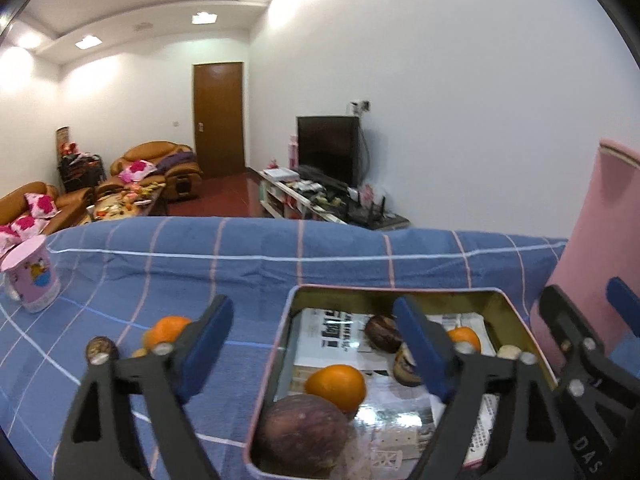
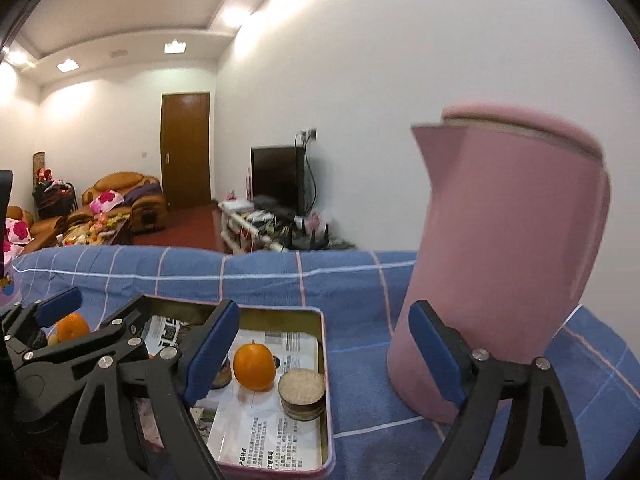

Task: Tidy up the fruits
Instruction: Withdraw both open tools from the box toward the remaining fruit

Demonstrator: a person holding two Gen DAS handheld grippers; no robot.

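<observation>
A gold tin [image 1: 352, 302], lined with newspaper, lies on the blue checked cloth. In it are an orange [image 1: 336, 386], a big purple-brown fruit [image 1: 304, 432], a dark round fruit [image 1: 382, 334] and a second orange [image 1: 464, 338]. My left gripper [image 1: 314, 344] hovers open over the tin's left edge with nothing between its fingers. Outside the tin to the left lie another orange [image 1: 166, 330] and a small brown fruit [image 1: 102, 348]. My right gripper [image 2: 324, 352] is open and empty over the tin's [image 2: 276, 318] right edge, near an orange [image 2: 255, 366] and a beige-topped round item [image 2: 301, 394].
A tall pink kettle [image 2: 508, 260] stands on the cloth close to the right of the tin, just behind my right finger. A pink cup [image 1: 32, 276] stands at the far left. The cloth's far edge [image 1: 320, 224] drops off to the living room floor.
</observation>
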